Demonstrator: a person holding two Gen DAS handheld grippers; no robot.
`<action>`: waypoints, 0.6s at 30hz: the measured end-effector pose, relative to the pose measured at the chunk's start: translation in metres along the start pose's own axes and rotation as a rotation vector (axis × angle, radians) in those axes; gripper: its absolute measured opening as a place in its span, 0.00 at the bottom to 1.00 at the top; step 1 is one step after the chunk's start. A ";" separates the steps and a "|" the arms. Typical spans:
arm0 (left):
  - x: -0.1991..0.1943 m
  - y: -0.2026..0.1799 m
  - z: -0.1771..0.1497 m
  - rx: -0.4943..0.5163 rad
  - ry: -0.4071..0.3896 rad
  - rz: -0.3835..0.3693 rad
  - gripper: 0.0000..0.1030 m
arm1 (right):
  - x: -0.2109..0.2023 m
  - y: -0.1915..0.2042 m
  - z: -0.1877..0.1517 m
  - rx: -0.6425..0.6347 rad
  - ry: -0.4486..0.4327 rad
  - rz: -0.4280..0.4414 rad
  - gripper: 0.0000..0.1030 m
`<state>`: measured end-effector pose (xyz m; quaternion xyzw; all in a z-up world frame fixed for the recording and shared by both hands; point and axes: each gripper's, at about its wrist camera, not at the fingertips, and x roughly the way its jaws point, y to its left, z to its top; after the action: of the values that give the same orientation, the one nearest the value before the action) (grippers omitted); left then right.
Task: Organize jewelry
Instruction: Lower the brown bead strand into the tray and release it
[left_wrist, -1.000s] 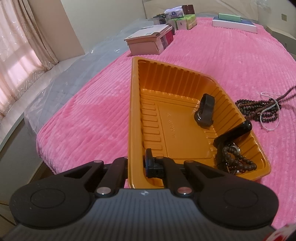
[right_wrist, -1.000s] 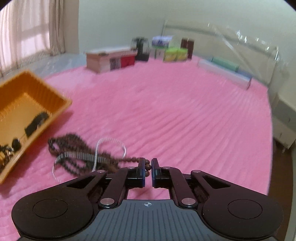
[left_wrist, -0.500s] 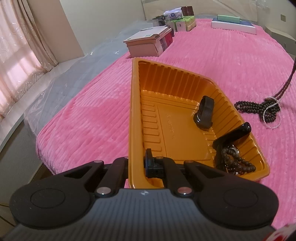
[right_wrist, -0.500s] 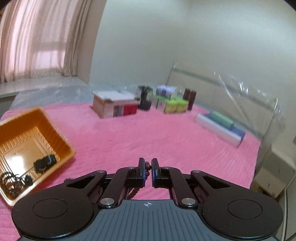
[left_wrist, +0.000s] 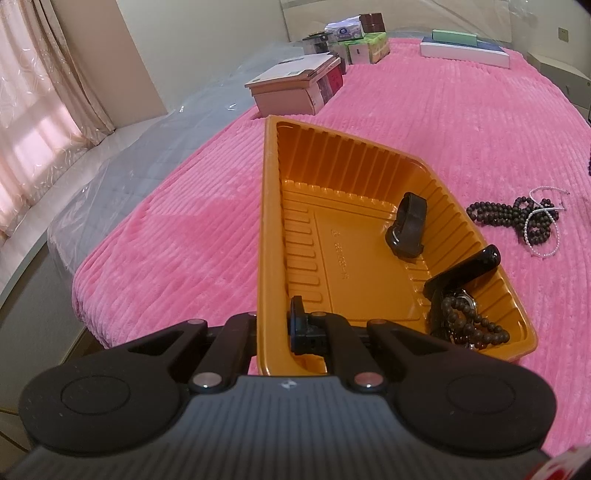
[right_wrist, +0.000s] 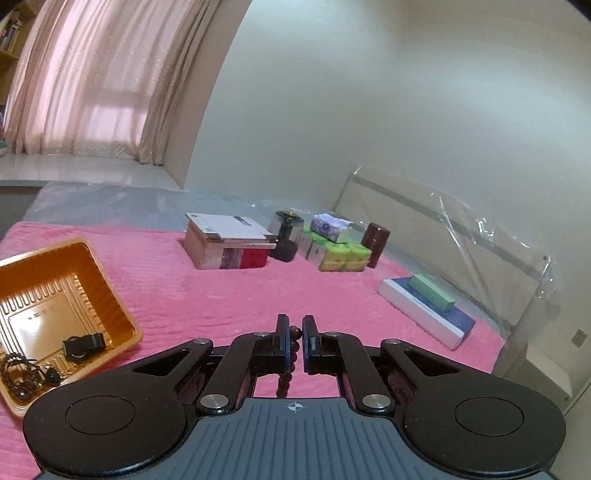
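Right tongs (right_wrist: 294, 341), pinching the brown bead strand (right_wrist: 291, 345), had lifted it off the bed (right_wrist: 258, 295); left tongs (left_wrist: 275, 325) stayed clamped on the orange tray (left_wrist: 266, 221) rim. Next likely: the tray.

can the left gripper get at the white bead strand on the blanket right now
Probably not. The left gripper is shut on the orange tray's rim, and the white bead strand lies beyond the tray's far side, tangled with dark beads.
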<state>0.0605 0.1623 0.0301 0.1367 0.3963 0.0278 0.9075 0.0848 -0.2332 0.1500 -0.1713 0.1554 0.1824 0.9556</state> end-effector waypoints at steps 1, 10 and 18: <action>0.000 0.000 0.000 0.001 0.000 0.000 0.03 | 0.000 0.001 0.002 -0.003 -0.002 0.007 0.06; 0.001 0.001 -0.002 0.006 0.000 -0.008 0.03 | 0.008 0.049 0.047 -0.095 -0.068 0.201 0.06; 0.007 0.008 -0.006 -0.011 0.008 -0.027 0.03 | 0.022 0.106 0.082 -0.203 -0.112 0.360 0.06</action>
<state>0.0612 0.1726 0.0231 0.1264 0.4016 0.0183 0.9069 0.0812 -0.1022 0.1861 -0.2256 0.1111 0.3742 0.8926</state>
